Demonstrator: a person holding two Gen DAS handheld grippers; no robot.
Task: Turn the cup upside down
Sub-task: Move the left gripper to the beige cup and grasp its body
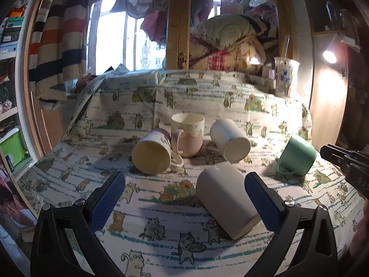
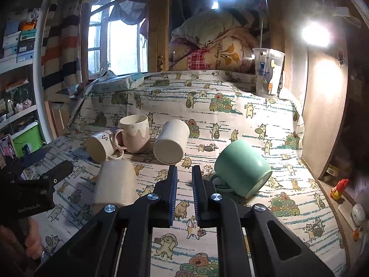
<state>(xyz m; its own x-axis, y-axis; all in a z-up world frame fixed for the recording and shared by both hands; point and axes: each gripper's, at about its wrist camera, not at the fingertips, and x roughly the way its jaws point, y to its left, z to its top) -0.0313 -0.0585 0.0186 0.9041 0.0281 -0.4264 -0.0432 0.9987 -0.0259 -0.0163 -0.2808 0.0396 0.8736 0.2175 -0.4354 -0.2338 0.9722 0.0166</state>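
Note:
Several cups sit on a cat-print cloth (image 1: pixel 161 207). A plain beige cup (image 1: pixel 227 198) lies on its side between the wide-open fingers of my left gripper (image 1: pixel 184 196), near the right finger; it also shows in the right wrist view (image 2: pixel 114 184). A pink drip-glaze mug (image 1: pixel 188 136) stands upright. A handled cream mug (image 1: pixel 153 151), a white cup (image 1: pixel 230 139) and a green mug (image 1: pixel 297 159) lie tipped on their sides. My right gripper (image 2: pixel 184 184) is nearly closed and empty, above the cloth left of the green mug (image 2: pixel 243 167).
A clear plastic cup (image 1: pixel 286 76) stands at the far right back by a wooden wall. A tissue pack (image 1: pixel 136 78) lies at the back left. Bedding is piled behind. Small figurines (image 2: pixel 339 189) sit on a ledge at the right.

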